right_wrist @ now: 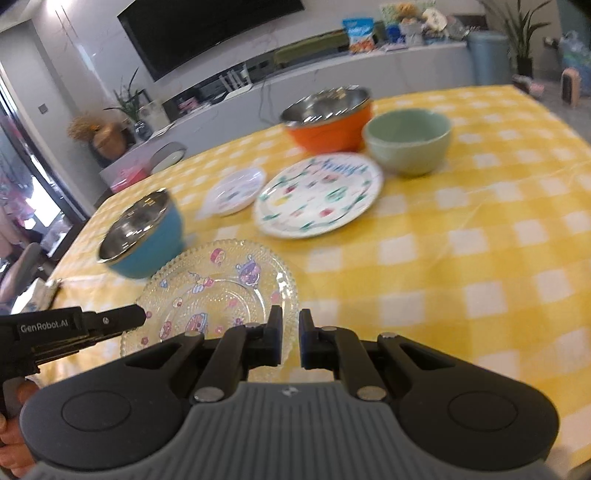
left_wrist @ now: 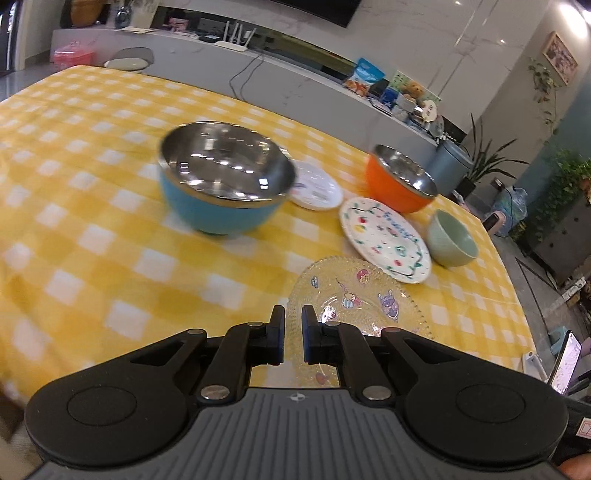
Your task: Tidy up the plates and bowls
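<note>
With both your grippers held above the near edge of the glass plate [right_wrist: 218,291], nothing sits between either pair of fingers. Left gripper [left_wrist: 293,336]: fingers nearly together, narrow gap, empty. Right gripper [right_wrist: 291,338]: same, almost closed on nothing. In the right wrist view your left gripper's tip reaches the glass plate's left rim; contact, can't tell.

Around the glass plate:
- blue bowl [left_wrist: 225,184] just beyond it to the left, steel-lined, empty, close to its rim
- painted white plate [left_wrist: 384,240] just beyond it to the right, nothing on it
- small white plate [left_wrist: 317,186] farther back, between the blue bowl and the orange bowl [left_wrist: 400,181], partly hidden behind the blue bowl in the left wrist view
- orange bowl at the back, steel-lined, empty
- pale green bowl [left_wrist: 452,238] beside the painted plate, in front of the orange bowl, empty

Glass plate carries cartoon prints only, no contents.

Everything rests on a yellow-and-white checked tablecloth [right_wrist: 461,258]. Beyond the table: a low white cabinet [left_wrist: 295,70] with snack bags, a dark TV [right_wrist: 207,29] on the wall, potted plants.
</note>
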